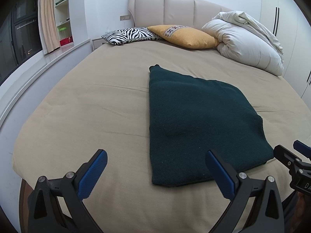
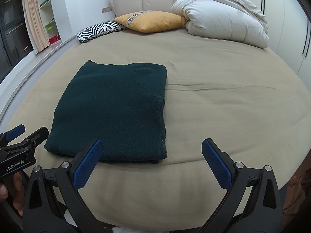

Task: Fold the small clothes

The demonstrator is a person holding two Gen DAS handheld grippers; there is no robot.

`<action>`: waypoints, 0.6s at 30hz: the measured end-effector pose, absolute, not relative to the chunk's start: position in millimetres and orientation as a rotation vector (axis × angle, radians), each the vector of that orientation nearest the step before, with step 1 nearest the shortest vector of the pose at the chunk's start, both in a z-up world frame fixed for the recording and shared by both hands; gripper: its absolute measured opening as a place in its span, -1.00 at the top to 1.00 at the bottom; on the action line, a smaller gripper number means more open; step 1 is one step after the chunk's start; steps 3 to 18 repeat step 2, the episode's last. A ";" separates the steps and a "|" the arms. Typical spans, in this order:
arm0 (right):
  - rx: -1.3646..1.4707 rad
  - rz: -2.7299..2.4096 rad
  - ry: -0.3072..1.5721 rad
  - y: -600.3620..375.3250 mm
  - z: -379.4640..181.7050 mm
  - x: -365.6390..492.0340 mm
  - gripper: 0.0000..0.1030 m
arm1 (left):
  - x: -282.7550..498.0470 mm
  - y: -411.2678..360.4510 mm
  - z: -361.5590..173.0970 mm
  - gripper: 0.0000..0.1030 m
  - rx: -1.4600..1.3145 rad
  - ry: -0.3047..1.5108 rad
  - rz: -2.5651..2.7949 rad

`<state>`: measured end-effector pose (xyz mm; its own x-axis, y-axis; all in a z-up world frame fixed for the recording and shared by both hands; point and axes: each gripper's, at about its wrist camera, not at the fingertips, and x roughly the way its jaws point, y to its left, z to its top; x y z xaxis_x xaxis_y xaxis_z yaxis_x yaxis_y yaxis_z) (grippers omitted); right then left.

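A dark green knit garment [image 1: 196, 124] lies folded into a flat rectangle on the tan bed sheet [image 1: 97, 101]; it also shows in the right wrist view [image 2: 114, 112]. My left gripper [image 1: 155, 153] is open and empty, at the garment's near edge, its right finger over the cloth's near right part. My right gripper [image 2: 152, 143] is open and empty at the garment's near right corner. The right gripper shows at the left wrist view's right edge [image 1: 297, 155]. The left gripper shows at the right wrist view's left edge [image 2: 21, 136].
A zebra pillow [image 1: 132, 35], a yellow pillow [image 1: 184, 36] and a bundled white duvet [image 1: 246, 40] lie by the padded headboard [image 1: 175, 9]. A window ledge [image 1: 38, 68] and shelves [image 1: 62, 9] stand left, a wardrobe [image 1: 287, 19] right.
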<state>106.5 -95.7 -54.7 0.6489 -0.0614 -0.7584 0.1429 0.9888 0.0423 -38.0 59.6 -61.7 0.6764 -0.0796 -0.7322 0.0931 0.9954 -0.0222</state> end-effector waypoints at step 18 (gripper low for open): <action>0.103 -0.114 0.859 -96.0 -55.5 106.1 -1.00 | -37.0 59.4 -61.6 -1.00 0.021 0.822 -0.096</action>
